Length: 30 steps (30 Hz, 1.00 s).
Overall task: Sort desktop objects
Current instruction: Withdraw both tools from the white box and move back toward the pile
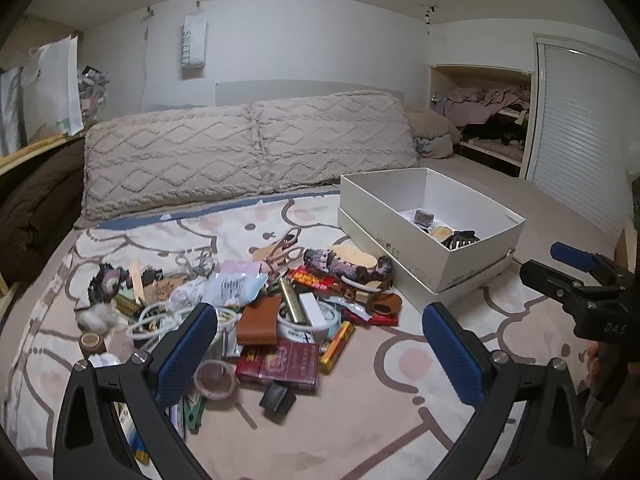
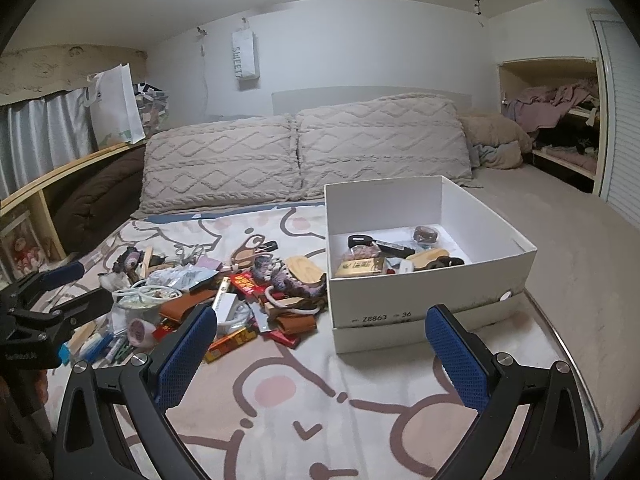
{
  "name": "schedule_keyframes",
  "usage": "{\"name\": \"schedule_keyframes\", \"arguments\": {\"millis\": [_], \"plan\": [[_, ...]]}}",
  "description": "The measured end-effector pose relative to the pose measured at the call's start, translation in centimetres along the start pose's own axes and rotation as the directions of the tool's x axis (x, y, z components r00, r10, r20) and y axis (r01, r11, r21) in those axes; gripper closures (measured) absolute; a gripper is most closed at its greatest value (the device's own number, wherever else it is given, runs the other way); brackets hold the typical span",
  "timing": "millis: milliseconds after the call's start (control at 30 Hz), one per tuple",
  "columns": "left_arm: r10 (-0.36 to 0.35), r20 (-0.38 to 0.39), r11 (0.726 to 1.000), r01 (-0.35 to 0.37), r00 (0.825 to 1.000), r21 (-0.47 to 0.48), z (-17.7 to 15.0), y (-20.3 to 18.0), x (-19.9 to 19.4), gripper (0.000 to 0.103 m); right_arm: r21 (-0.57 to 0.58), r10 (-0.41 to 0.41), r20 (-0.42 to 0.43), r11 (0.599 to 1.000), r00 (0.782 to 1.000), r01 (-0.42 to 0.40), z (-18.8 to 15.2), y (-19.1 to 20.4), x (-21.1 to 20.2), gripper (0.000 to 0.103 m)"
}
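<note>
A heap of small objects (image 1: 256, 304) lies on a cartoon-print blanket (image 1: 360, 408): a brown wallet (image 1: 258, 320), red boxes (image 1: 280, 364), a tape roll (image 1: 216, 378), cables, wrappers. The same heap (image 2: 224, 292) sits left of centre in the right wrist view. A white shoebox (image 1: 432, 248) stands to its right, holding several items (image 2: 384, 256). My left gripper (image 1: 320, 352) hovers open just above the heap's near edge, nothing between its fingers. My right gripper (image 2: 322, 352) is open over bare blanket in front of the shoebox (image 2: 424, 292), also seen as the right gripper (image 1: 576, 268) from the side.
Two knitted pillows (image 1: 248, 152) line the headboard behind the blanket. A brown duvet (image 1: 36, 208) and wooden shelf (image 2: 60, 176) bound the left. An open closet (image 1: 492, 120) with clothes and a slatted door (image 1: 580, 128) are at the right.
</note>
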<state>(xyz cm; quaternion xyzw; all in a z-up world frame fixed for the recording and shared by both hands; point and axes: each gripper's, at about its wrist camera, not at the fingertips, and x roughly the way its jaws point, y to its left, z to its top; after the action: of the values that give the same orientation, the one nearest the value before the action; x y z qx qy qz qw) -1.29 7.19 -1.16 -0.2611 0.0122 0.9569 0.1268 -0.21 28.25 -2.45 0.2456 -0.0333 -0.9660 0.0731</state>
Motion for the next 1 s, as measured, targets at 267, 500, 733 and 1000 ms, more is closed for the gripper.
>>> {"name": "schedule_keyframes", "arguments": {"millis": [267, 500, 733, 1000], "plan": [[0.024, 0.019, 0.998, -0.022, 1.0, -0.062, -1.6, 1.9, -1.2, 0.0, 0.001, 0.009, 0.012, 1.0, 1.0, -0.009, -1.3, 1.0, -0.3, 0.0], [0.052, 0.008, 0.989, -0.051, 0.999, -0.139, -3.4, 4.3, -1.8, 0.0, -0.02, 0.001, 0.023, 1.0, 1.0, -0.001, -2.5, 2.1, 0.0, 0.0], [0.119, 0.014, 0.975, -0.115, 0.993, -0.191, -4.9, 6.2, -2.2, 0.0, -0.046, 0.006, 0.016, 0.999, 1.0, -0.006, -3.6, 3.1, 0.9, 0.0], [0.163, -0.022, 0.959, -0.164, 0.986, -0.23, -6.6, 8.2, -1.7, 0.0, -0.047, 0.021, 0.0, 0.999, 1.0, -0.021, -4.6, 3.6, 2.4, 0.0]]}}
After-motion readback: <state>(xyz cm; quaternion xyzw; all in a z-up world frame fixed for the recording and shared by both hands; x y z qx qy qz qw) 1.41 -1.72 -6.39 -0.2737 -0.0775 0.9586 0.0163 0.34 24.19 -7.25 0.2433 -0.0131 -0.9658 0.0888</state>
